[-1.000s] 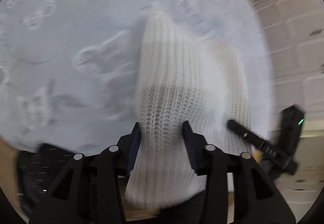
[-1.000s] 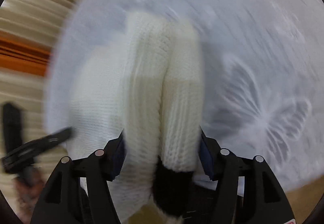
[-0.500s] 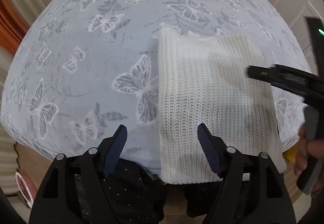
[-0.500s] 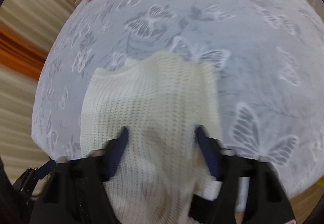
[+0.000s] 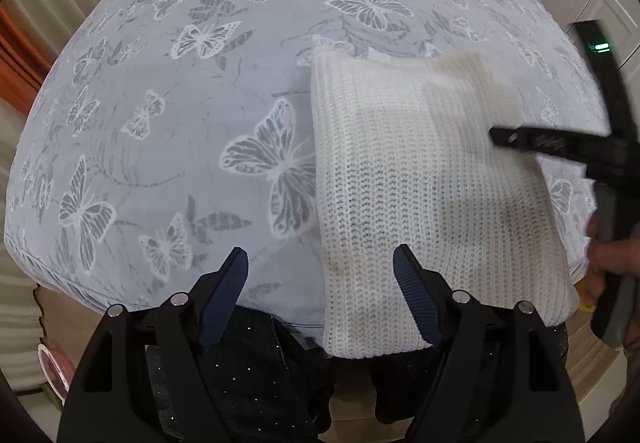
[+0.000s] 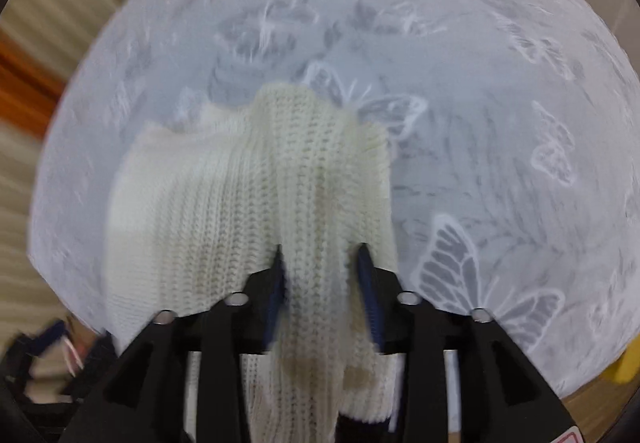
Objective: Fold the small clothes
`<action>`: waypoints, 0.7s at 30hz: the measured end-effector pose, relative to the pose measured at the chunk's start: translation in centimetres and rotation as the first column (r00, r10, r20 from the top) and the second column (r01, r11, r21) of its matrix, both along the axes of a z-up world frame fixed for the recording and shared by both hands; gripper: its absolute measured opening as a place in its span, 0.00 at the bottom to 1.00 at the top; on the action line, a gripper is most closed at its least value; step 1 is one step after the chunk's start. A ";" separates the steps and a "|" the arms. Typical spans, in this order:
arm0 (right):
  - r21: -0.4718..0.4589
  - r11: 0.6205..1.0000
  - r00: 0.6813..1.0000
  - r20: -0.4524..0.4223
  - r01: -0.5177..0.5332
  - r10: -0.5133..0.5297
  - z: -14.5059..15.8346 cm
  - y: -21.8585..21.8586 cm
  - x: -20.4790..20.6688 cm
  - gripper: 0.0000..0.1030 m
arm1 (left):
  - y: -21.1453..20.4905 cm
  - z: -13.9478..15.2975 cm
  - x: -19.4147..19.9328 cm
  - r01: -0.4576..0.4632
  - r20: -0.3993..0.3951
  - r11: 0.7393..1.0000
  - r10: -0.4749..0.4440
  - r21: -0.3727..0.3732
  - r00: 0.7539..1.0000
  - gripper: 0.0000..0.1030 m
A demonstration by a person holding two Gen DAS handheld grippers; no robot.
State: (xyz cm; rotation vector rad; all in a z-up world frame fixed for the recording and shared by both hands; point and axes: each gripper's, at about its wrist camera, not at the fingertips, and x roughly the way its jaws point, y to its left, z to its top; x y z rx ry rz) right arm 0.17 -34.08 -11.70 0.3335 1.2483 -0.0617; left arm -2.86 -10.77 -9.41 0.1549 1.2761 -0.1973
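Now you have one white knit sweater [image 5: 420, 179] on the butterfly-print bedspread [image 5: 180, 115], lying at its near edge. Your left gripper [image 5: 320, 283] is spread wide and grips nothing, one finger over the sweater's hem. Your right gripper [image 6: 322, 283] is clamped on a raised fold of the sweater.

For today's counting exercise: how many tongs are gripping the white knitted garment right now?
1. The right tongs are shut on a bunched strip of the white knitted garment. The left tongs hang open at its near left corner, gripping nothing.
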 end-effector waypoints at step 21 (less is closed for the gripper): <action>0.379 0.921 0.994 -0.092 0.090 -0.059 -7.1 -1.0 -1.4 0.55 | 0.7 -9.5 6.9 -0.225 -0.325 0.920 0.116 -0.320 0.938 0.88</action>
